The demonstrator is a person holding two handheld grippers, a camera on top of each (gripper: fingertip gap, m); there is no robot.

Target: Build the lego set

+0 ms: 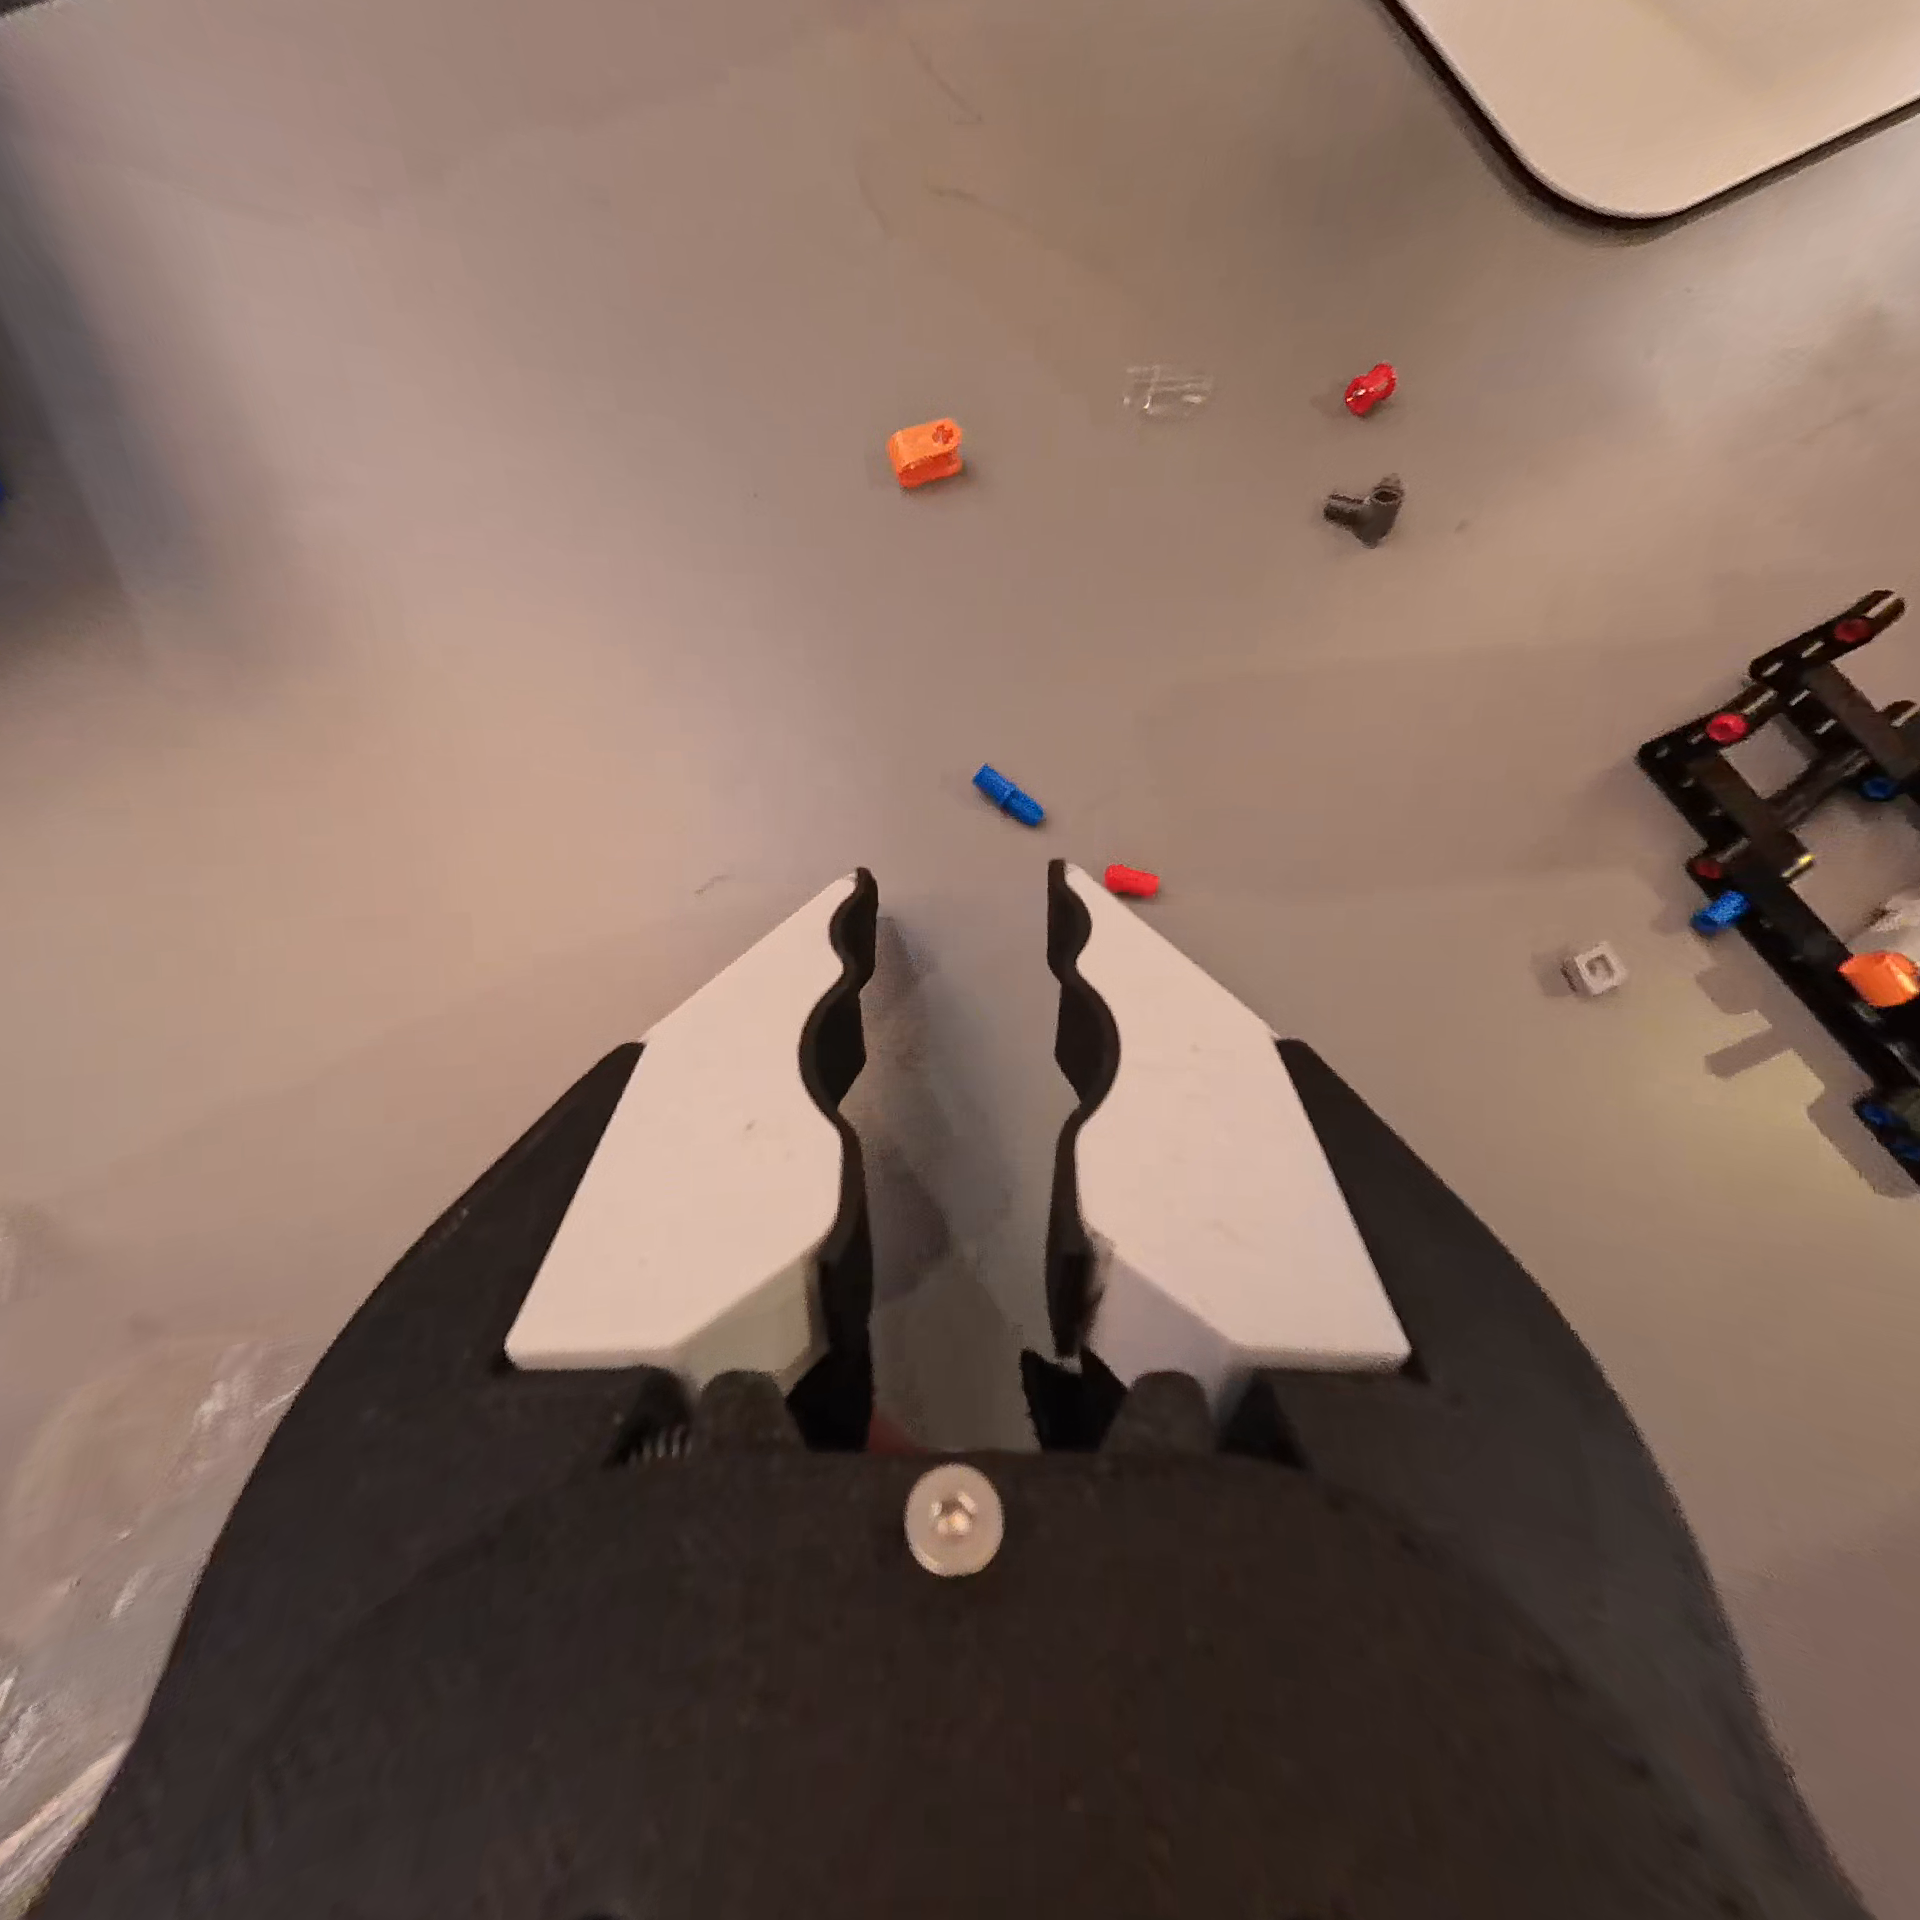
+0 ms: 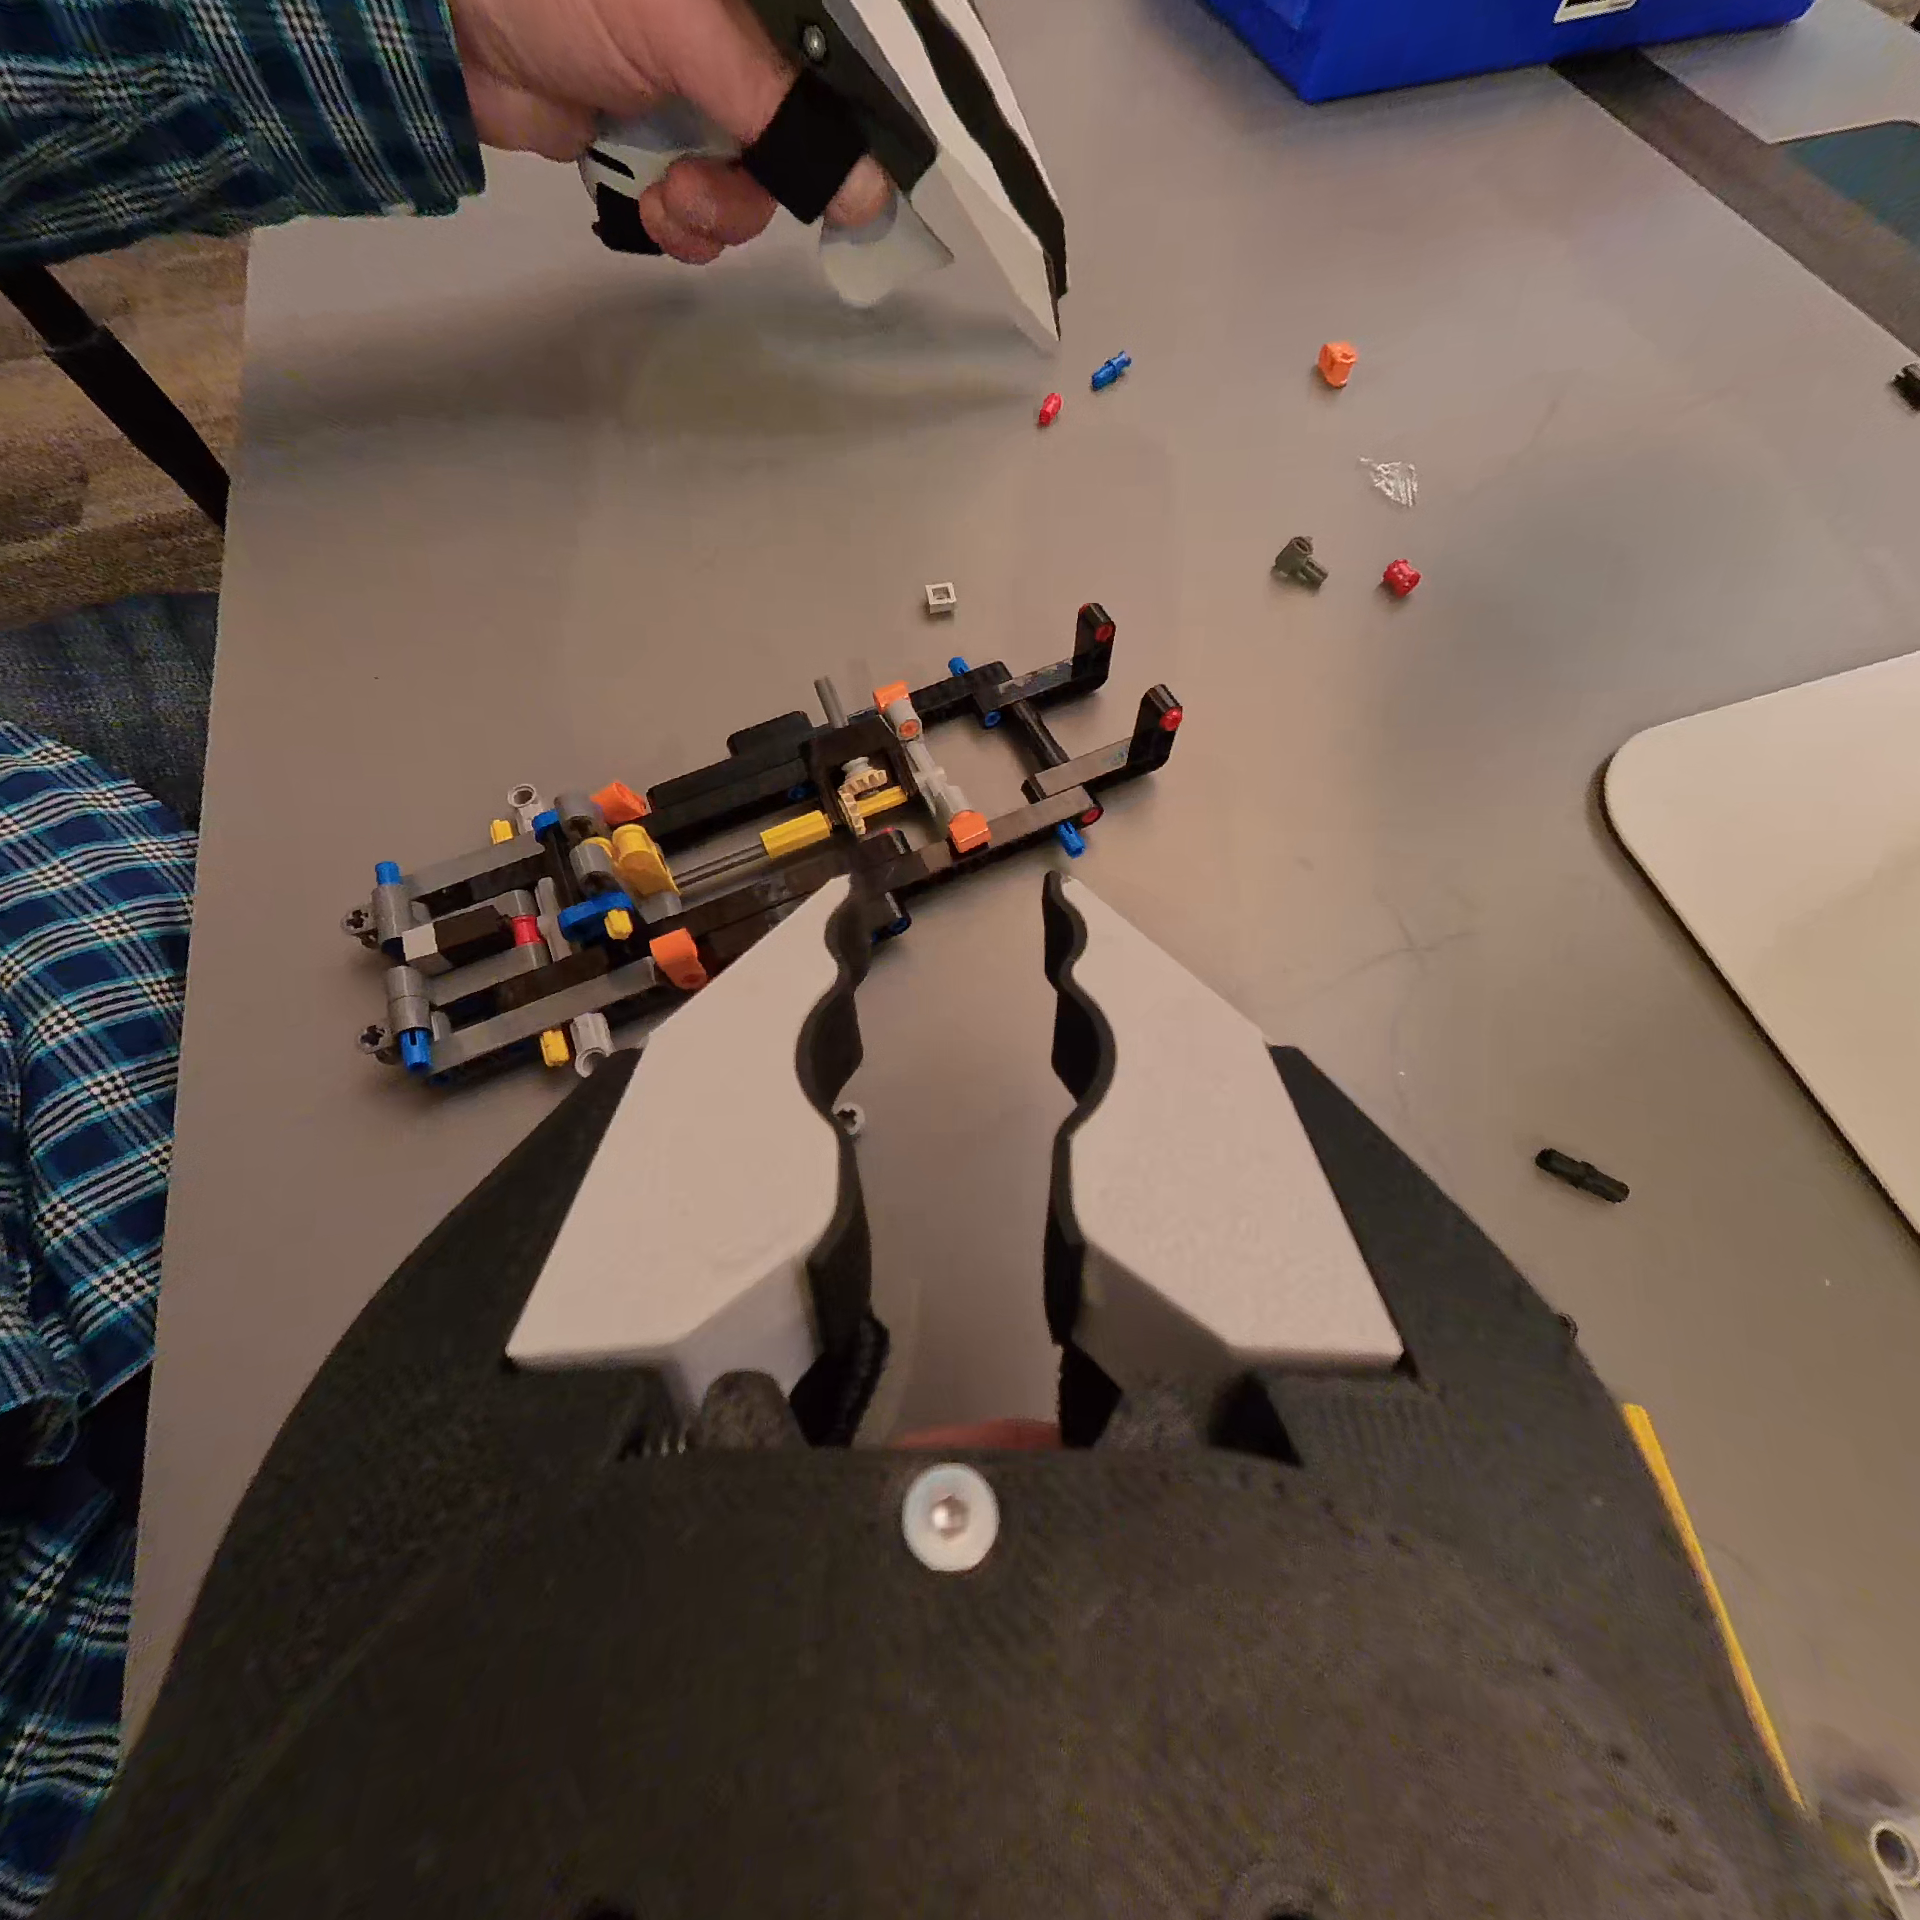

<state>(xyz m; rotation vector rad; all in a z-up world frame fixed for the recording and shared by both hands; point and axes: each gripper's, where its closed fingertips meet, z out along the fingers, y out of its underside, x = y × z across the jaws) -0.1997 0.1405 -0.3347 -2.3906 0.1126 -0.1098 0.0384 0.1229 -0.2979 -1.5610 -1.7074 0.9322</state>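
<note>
A part-built black Lego frame (image 2: 769, 821) with grey, yellow, orange and blue parts lies on the grey table; its end shows at the right of the left wrist view (image 1: 1808, 831). My left gripper (image 1: 961, 883) is open and empty, hovering just short of a blue pin (image 1: 1008, 795) and a red pin (image 1: 1130, 880). It also shows in the right wrist view (image 2: 1044, 312), above the same blue pin (image 2: 1110, 371) and red pin (image 2: 1049, 408). My right gripper (image 2: 948, 894) is open and empty, its tips over the frame's near edge.
Loose parts lie about: an orange connector (image 1: 925, 454), a red bush (image 1: 1369, 390), a dark grey connector (image 1: 1363, 509), a clear piece (image 1: 1169, 390), a small grey square (image 1: 1593, 968), a black pin (image 2: 1581, 1177). A white board (image 2: 1808, 883) lies right, a blue box (image 2: 1455, 42) far. The gap from one gripper's tips to the other's is roughly 25 cm.
</note>
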